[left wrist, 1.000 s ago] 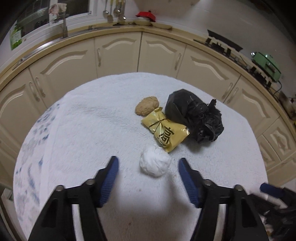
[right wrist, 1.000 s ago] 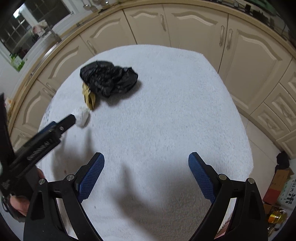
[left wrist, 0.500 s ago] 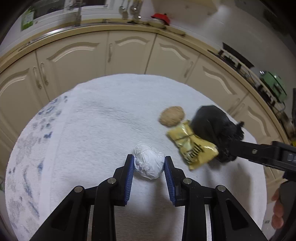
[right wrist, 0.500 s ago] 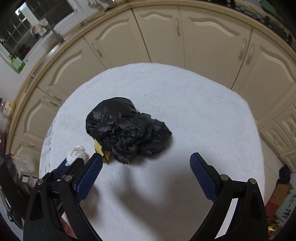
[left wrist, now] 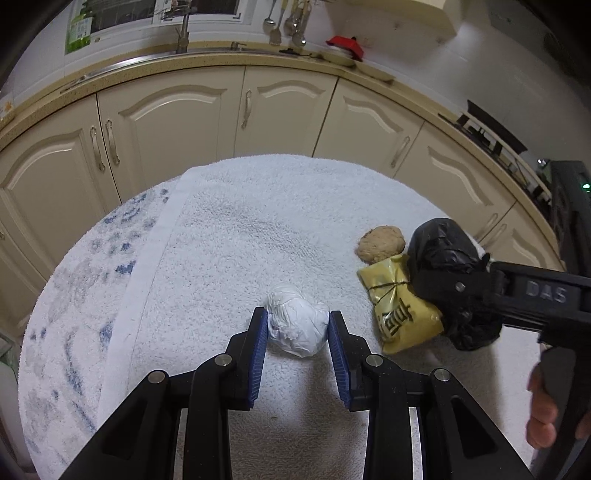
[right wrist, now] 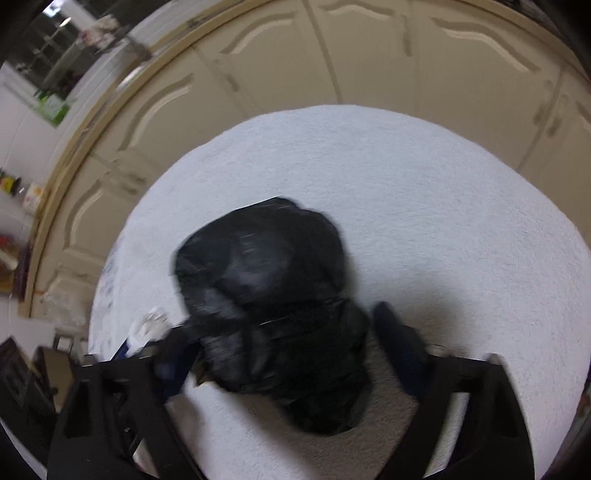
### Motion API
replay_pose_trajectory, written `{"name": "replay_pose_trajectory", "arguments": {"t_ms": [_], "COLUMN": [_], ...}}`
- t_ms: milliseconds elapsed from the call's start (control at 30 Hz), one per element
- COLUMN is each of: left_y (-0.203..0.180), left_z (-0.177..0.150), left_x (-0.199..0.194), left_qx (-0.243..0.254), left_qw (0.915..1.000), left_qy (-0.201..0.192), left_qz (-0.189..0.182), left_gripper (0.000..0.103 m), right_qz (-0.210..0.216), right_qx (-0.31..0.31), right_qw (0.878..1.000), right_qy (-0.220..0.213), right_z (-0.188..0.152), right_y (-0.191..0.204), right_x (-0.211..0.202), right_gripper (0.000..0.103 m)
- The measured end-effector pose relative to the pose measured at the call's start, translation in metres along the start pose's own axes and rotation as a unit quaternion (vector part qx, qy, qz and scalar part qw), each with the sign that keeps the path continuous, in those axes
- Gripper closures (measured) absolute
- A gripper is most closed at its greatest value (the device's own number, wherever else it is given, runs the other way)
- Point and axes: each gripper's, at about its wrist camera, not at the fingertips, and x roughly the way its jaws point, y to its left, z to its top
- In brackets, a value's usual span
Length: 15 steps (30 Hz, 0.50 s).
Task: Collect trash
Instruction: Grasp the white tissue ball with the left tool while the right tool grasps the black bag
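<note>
My left gripper (left wrist: 293, 326) is shut on a crumpled white paper ball (left wrist: 297, 319) on the white towel (left wrist: 240, 240). To its right lie a yellow wrapper (left wrist: 400, 304), a brown crumpled lump (left wrist: 380, 243) and a black plastic bag (left wrist: 443, 258). My right gripper (right wrist: 284, 339) is open, its blurred fingers on either side of the black bag (right wrist: 269, 295), which fills the gap between them. The paper ball (right wrist: 149, 325) peeks out at the left in the right wrist view. The right gripper's body (left wrist: 535, 295) reaches in over the bag in the left wrist view.
The towel covers a round table (right wrist: 443, 184). Cream kitchen cabinets (left wrist: 221, 107) curve behind it, with a countertop, a sink tap (left wrist: 183, 33) and hanging utensils above. A patterned blue-and-white cloth (left wrist: 74, 295) lies on the table's left side.
My left gripper closed on the white paper ball and now holds it. My right gripper moved forward to the black bag, which now sits between its open fingers.
</note>
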Motion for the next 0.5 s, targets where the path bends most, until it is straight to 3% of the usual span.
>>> {"name": "replay_pose_trajectory", "arguments": {"t_ms": [100,300,500], "left_y": [-0.001,-0.003,-0.019], "left_z": [0.0,-0.004,-0.014], "left_x": [-0.001,-0.008,-0.021], "left_qx": [0.002,0.01,0.04], "left_qw": [1.0,0.9998,0.999], "left_qy": [0.0,0.0,-0.008], "left_qz": [0.0,-0.014,-0.019], "left_gripper": [0.074,0.074,0.074], "right_qz": [-0.031,-0.035,-0.053], "right_qx": [-0.004,-0.002,-0.002], "right_qw": [0.999,0.997,0.997], "right_qy": [-0.026,-0.062,-0.064], "right_z": [-0.014,-0.044,-0.073], "right_y": [0.001,-0.006,-0.013], "right_x": [-0.017,-0.058,-0.074], "right_gripper": [0.032,0.032,0.032]}}
